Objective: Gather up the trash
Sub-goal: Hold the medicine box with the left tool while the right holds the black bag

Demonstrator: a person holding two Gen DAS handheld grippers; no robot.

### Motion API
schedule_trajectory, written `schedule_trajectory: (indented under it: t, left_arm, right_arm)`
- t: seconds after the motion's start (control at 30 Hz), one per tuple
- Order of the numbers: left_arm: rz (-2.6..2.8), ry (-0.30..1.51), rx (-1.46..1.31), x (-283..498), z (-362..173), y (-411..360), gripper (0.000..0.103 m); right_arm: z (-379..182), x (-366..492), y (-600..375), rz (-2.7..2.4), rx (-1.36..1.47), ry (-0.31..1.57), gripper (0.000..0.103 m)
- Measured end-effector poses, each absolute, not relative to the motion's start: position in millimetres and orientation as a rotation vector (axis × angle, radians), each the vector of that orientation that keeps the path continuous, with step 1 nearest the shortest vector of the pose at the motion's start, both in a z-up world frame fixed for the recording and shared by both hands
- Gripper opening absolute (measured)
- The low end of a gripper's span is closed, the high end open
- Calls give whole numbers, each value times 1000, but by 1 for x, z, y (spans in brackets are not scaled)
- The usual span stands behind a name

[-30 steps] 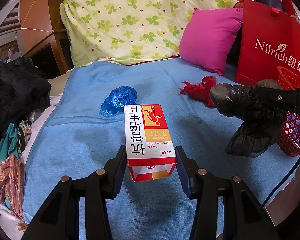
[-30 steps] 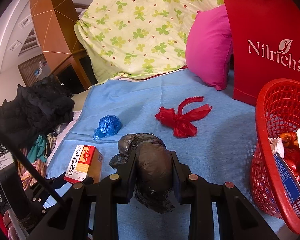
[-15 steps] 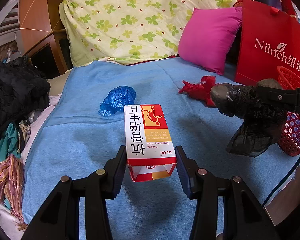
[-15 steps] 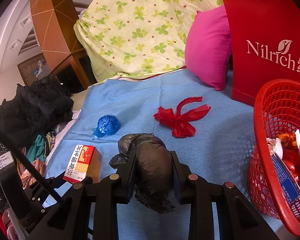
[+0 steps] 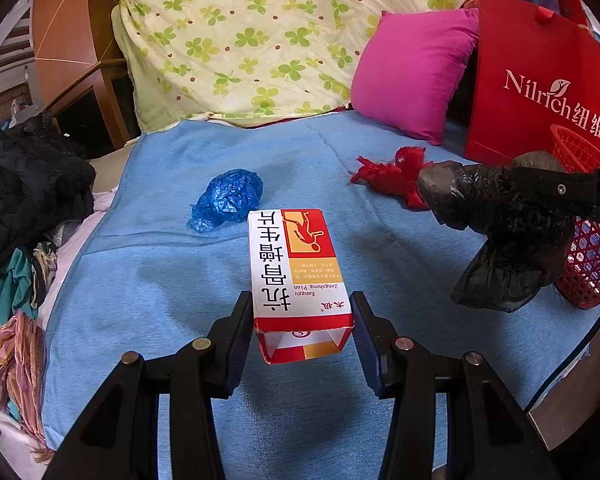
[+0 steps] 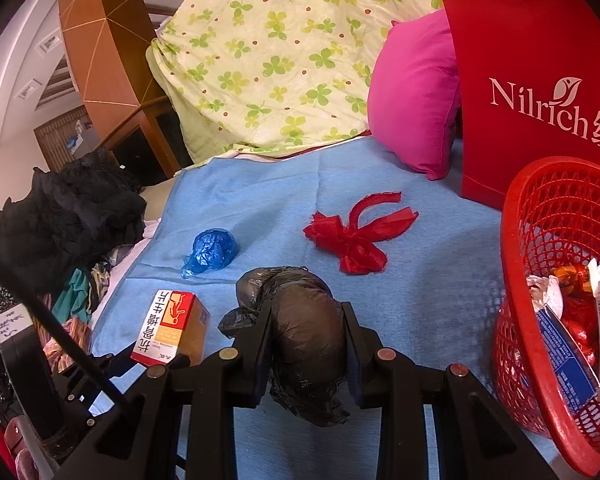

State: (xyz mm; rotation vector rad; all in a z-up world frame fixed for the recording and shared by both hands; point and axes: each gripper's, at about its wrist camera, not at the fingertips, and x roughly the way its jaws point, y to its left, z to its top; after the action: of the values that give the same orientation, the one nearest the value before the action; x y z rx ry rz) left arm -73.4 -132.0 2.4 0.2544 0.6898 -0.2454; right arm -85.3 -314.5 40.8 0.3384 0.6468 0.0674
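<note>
My left gripper point(image 5: 302, 312) is shut on a red, white and orange medicine box point(image 5: 296, 272), held above the blue blanket point(image 5: 148, 280); the same box point(image 6: 172, 328) shows at lower left in the right wrist view. My right gripper point(image 6: 306, 322) is shut on a crumpled black plastic bag point(image 6: 304, 332), which also hangs at the right of the left wrist view as the black bag point(image 5: 500, 232). A blue plastic wad point(image 6: 211, 251) and a red plastic bow point(image 6: 352, 236) lie on the blanket. The red mesh basket point(image 6: 512, 248) stands at right, holding wrappers and a box.
A red paper bag point(image 6: 520, 80) and a pink pillow point(image 6: 412, 96) stand behind the basket, with a clover-print quilt point(image 6: 268, 48) at the back. Dark and coloured clothes point(image 6: 68, 216) are piled off the blanket's left edge. A black cable point(image 6: 52, 320) crosses the lower left.
</note>
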Motion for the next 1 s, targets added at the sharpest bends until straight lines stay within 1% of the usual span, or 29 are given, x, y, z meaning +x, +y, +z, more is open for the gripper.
schedule_trajectory:
  t: [1.0]
  left_arm:
    - [-262,678,305,-79,-5,-146,49]
  right_arm:
    - [52,-98,-326,25,315,628,32]
